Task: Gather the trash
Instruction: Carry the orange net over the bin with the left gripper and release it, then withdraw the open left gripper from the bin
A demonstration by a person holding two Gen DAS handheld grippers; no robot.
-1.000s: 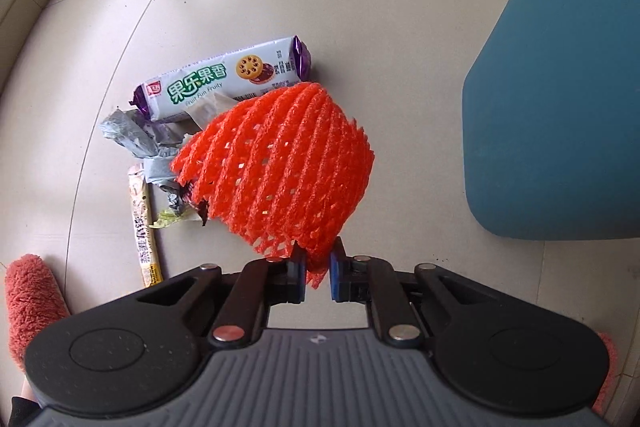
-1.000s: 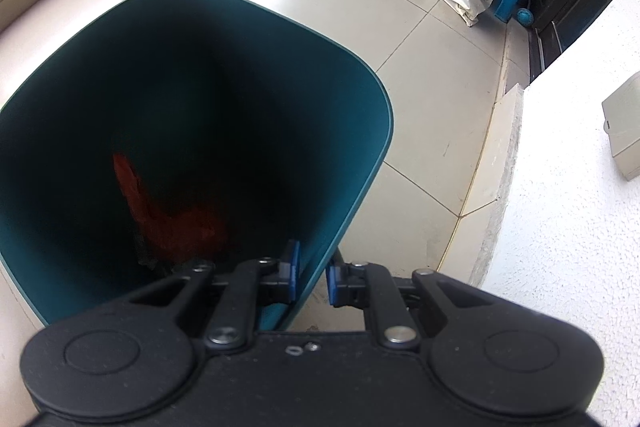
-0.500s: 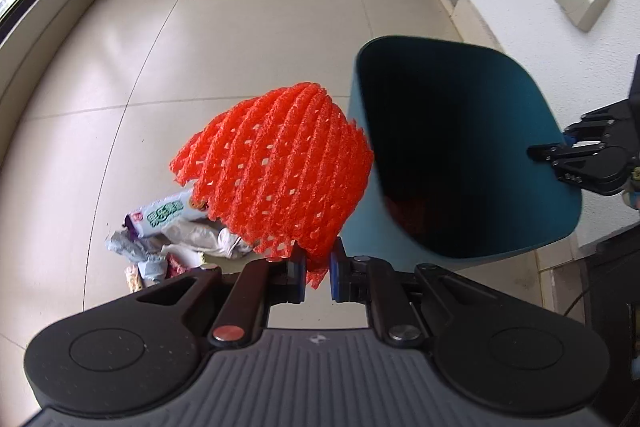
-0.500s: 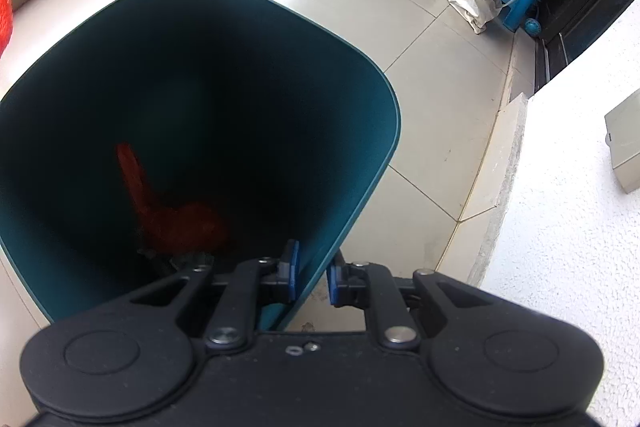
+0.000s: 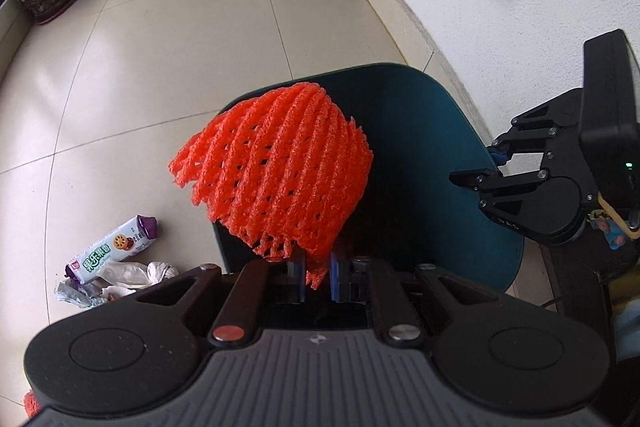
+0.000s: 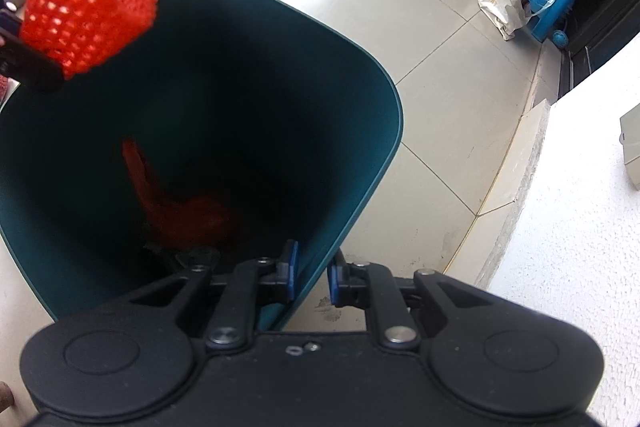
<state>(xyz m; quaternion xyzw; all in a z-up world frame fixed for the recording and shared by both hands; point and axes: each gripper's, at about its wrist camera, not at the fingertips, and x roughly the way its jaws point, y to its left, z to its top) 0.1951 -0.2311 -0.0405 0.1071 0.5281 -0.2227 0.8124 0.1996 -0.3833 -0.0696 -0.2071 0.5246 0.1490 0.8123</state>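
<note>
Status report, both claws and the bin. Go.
Left claw shut on orange foam net, held over teal bin. Right claw shut on bin rim. Biscuit wrapper and crumpled paper on floor. Drop path unobstructed.

Left tongs [image 5: 316,277]: matte black ribbed housing, round side discs, silver screws, blue pads; right tongs [image 6: 312,277] identical.

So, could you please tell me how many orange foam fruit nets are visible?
2: one orange foam fruit net is pinched in the left gripper above the teal plastic bin; another lies inside, where darkness may hide more.
</note>
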